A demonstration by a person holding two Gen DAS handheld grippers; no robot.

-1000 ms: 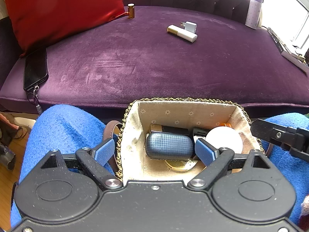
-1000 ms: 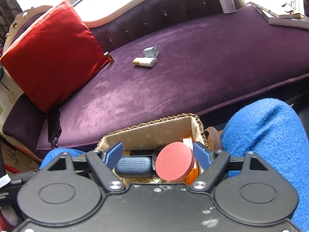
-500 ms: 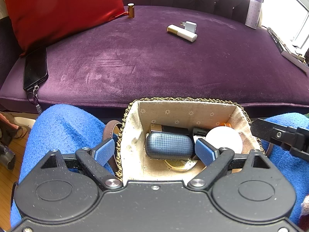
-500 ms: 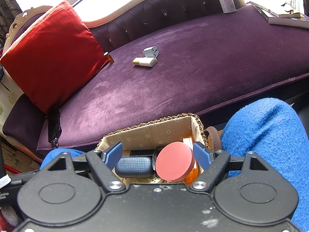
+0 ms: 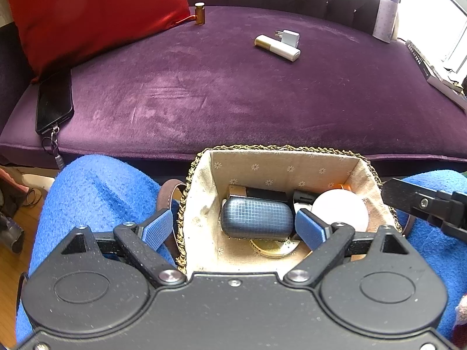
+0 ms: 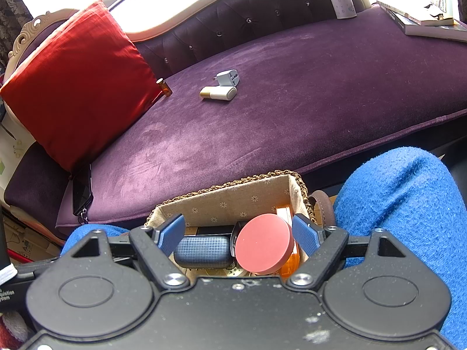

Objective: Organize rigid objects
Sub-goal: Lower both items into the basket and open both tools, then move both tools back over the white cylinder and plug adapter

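I see a purple velvet sofa seat [image 5: 233, 93] filling the upper view, with its tufted backrest [image 6: 233, 29] behind and a carved pale frame edge [image 6: 26, 33] at the far left. A red cushion [image 5: 96, 11] leans against the backrest. A black phone [image 5: 54, 102] lies just beside the cushion's lower corner, a keyring strap [image 5: 54, 148] hanging from it over the seat edge. At the far end stand a pale lilac bottle [image 5: 386, 16] and a stack of books [image 6: 423, 23]. Blue fleece-covered knees [image 6: 402, 210] occupy the foreground. Wood flooring [image 5: 11, 250] shows at the lower left.
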